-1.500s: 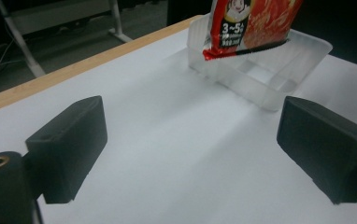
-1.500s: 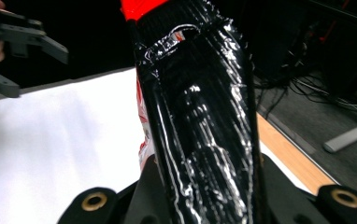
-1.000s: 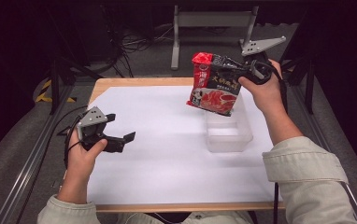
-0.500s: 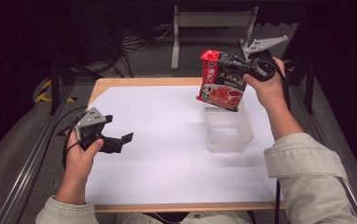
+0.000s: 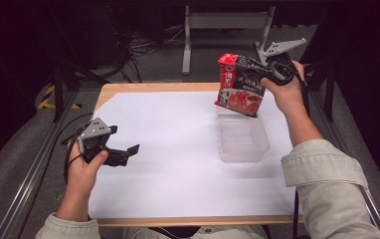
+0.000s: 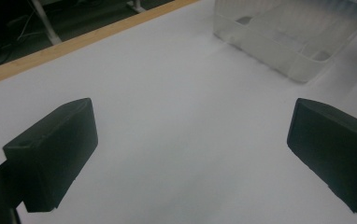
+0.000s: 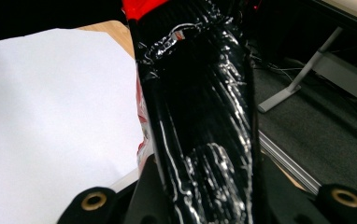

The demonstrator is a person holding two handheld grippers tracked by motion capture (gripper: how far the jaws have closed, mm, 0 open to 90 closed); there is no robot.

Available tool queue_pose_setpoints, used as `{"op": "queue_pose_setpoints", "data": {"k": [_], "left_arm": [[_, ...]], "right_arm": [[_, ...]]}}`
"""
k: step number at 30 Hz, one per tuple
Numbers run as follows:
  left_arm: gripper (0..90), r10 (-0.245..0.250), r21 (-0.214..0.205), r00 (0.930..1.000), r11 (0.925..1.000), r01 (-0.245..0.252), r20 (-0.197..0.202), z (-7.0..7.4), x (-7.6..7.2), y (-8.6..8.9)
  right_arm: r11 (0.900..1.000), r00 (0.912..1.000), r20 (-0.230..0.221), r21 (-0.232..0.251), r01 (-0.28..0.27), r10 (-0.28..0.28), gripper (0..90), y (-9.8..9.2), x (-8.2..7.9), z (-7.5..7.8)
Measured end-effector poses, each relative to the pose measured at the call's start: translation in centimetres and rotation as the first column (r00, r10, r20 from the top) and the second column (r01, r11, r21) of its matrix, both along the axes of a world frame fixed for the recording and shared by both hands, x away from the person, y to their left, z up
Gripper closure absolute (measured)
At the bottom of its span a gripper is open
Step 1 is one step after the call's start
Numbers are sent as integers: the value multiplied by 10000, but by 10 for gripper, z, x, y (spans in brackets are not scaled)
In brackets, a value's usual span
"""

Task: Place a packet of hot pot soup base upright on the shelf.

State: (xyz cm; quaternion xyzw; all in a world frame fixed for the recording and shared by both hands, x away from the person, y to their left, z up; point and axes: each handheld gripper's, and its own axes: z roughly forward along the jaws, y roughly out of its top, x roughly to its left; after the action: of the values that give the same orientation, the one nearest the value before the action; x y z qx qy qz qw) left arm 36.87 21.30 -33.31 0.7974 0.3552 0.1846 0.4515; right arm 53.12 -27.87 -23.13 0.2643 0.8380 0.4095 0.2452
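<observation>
The right gripper [image 5: 257, 74] is clamping a red and black snack packet [image 5: 239, 85], its jaws closed on the packet's right edge, high up near the top seal. In the right gripper view the packet [image 7: 200, 107] is rising straight out from between the jaws, its glossy black film creased and catching the light. In the high view the packet is hanging tilted in the air, its lower corner dipping just above the far rim of a clear plastic container [image 5: 242, 138] that is sitting on the white table sheet [image 5: 178, 149].

The packet is looking light and soft (a crinkly foil bag, probably with brittle noodles or snacks inside), so it is likely to be sagging and swinging from a grip at one edge. The film is looking slippery, and a pinch on the flat sealed margin is likely the safest hold; squeezing the puffed middle could be crushing what is inside. Lowering it into the container will probably be calling for the bag to be turned so that its long side is matching the tub's opening.

The left gripper [image 5: 121, 155] is resting low over the sheet near the table's left side, well apart from the container, its jaws standing wide open with nothing between them.
</observation>
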Motion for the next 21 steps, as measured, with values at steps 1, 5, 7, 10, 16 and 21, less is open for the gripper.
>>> {"op": "queue_pose_setpoints", "data": {"k": [1, 5, 7, 10, 16, 21], "left_arm": [[27, 0, 0, 10000, 10000, 0, 0, 0, 0, 0], [27, 36, -35, 10000, 10000, -36, -21, -1, 0, 2], [27, 40, -48, 10000, 10000, -41, -34, -1, 0, 3], [27, 13, -83, 10000, 10000, -14, -93, -1, 0, 3], [27, -29, -67, 9999, 10000, 28, -152, -2, 1, 3], [27, -42, -63, 9999, 10000, 41, -143, -2, 0, 3]], "right_arm": [[10000, 10000, 0, 0, 0, 0, 817, 0, 0, 0], [10000, 9999, -141, 15, 57, -57, 816, -2, 5, -6], [10000, 9999, -136, -13, 50, -50, 816, -3, 5, -7], [10000, 9999, -155, 24, -15, 15, 816, -5, 8, -12], [9999, 9994, -322, 54, 104, -102, 815, -8, 11, -20], [10000, 9995, -315, 39, 23, -22, 814, -8, 13, -27]]}}
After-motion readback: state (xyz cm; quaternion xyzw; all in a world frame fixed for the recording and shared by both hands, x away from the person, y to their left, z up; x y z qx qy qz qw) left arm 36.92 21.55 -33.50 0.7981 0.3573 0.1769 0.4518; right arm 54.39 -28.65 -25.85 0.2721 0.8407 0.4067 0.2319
